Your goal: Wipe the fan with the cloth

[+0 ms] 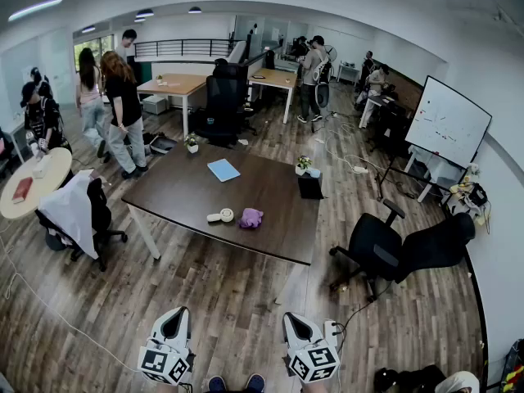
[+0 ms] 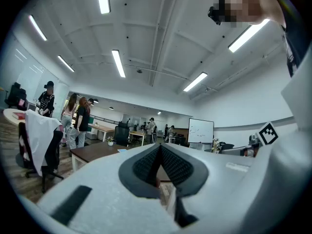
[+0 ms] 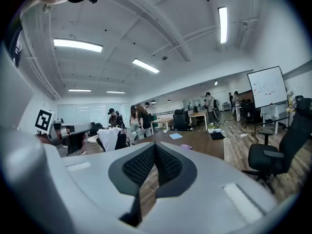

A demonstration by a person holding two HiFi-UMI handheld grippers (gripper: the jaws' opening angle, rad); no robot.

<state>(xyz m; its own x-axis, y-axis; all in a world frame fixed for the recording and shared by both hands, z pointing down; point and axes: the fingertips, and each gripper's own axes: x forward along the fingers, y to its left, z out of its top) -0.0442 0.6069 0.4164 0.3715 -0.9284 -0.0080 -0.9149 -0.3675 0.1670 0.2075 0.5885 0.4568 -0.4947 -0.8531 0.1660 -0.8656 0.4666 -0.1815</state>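
- A dark wood counter (image 1: 188, 188) stands in the middle of a busy open office. The person doing the job is on the plank floor, well back from its near edge, so the wipe looks not yet begun.
- A black office chair (image 1: 385, 250) sits off the counter's right end, clear of the straight path to the near edge.
- The left tongs (image 1: 174, 318) are pressed together with nothing between them. They are held low in front of the person and point roughly level toward the counter.
- The right tongs (image 1: 297, 322) are likewise closed and empty, alongside the left pair and tipped slightly downward.
- A blue sheet (image 1: 223, 169) lies toward the counter's far edge and has no part in the job.
- The purple cloth (image 1: 250, 218) lies crumpled near the middle of the near edge, just to the right of the fan. Whether the two touch cannot be told from here.
- The small white fan (image 1: 221, 215) lies flat at the near edge. It is a hand-sized model and probably light enough to skid.
- The step in hand appears to be the approach — walk up square to the near edge and open the right tongs before they reach the cloth. Pinch a raised fold rather than scraping along the wood.
- The left tongs would best steady the fan's handle end, and strokes should run away from the near edge so the fan is not pushed to the floor.
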